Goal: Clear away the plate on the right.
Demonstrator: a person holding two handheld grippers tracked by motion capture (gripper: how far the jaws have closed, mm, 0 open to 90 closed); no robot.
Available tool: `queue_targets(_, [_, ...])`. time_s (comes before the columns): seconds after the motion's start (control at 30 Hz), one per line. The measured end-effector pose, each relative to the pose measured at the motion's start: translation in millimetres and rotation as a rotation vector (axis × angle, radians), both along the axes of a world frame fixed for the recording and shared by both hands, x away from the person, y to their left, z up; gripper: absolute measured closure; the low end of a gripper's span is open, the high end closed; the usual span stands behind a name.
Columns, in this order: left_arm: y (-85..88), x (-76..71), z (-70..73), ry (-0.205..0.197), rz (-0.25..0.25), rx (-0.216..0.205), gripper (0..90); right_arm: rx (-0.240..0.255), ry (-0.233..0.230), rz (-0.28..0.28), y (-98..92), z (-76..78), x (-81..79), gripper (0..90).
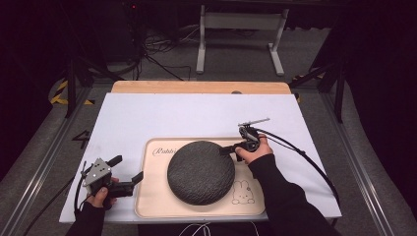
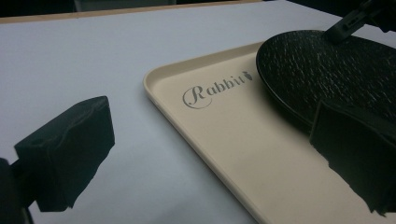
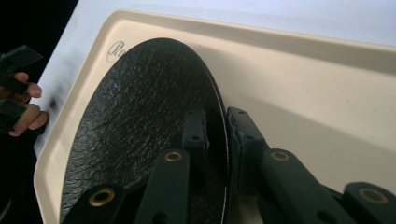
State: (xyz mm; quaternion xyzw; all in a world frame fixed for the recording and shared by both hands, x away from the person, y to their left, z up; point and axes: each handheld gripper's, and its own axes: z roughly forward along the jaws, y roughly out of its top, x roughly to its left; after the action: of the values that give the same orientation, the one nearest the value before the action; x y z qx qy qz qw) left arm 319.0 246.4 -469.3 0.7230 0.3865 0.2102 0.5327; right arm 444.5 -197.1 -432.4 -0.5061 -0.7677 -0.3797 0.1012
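Note:
A round black plate (image 1: 200, 172) with a rough textured top lies on a beige tray (image 1: 152, 196) printed "Rabbit". My right gripper (image 1: 227, 150) is at the plate's right rim. In the right gripper view its jaws (image 3: 217, 116) straddle the plate's (image 3: 140, 116) thin edge, one over the top and one outside it, slightly apart and not pressing. My left gripper (image 1: 127, 168) rests at the tray's left edge, wide open and holding nothing. In the left gripper view its jaws (image 2: 210, 126) frame the tray's corner (image 2: 224, 140) and the plate (image 2: 327, 70).
The tray sits on a white sheet (image 1: 196, 113) over a wooden tabletop (image 1: 196, 87). A small rabbit drawing (image 1: 242, 192) marks the tray's right front. Cables (image 1: 300, 152) trail from the right gripper. Beyond the table stand a metal frame (image 1: 241, 29) and floor cables.

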Motion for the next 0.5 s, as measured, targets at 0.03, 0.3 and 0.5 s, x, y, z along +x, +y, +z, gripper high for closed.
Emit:
queue_targets(0.03, [0.1,0.0,0.0,0.000,0.000,0.000,0.7,-0.006,0.002,-0.001,0.4,-1.2,0.1,77.3])
queue_targets(0.3, [0.0,0.1,0.0,0.000,0.000,0.000,0.6,-0.049,-0.014,0.010,2.5,-7.5,-0.6,74.5])
queue_targets(0.5, [-0.1,0.5,-0.1,0.001,-0.001,-0.002,0.7,-0.076,-0.079,0.004,2.5,-4.5,-3.8,72.1])
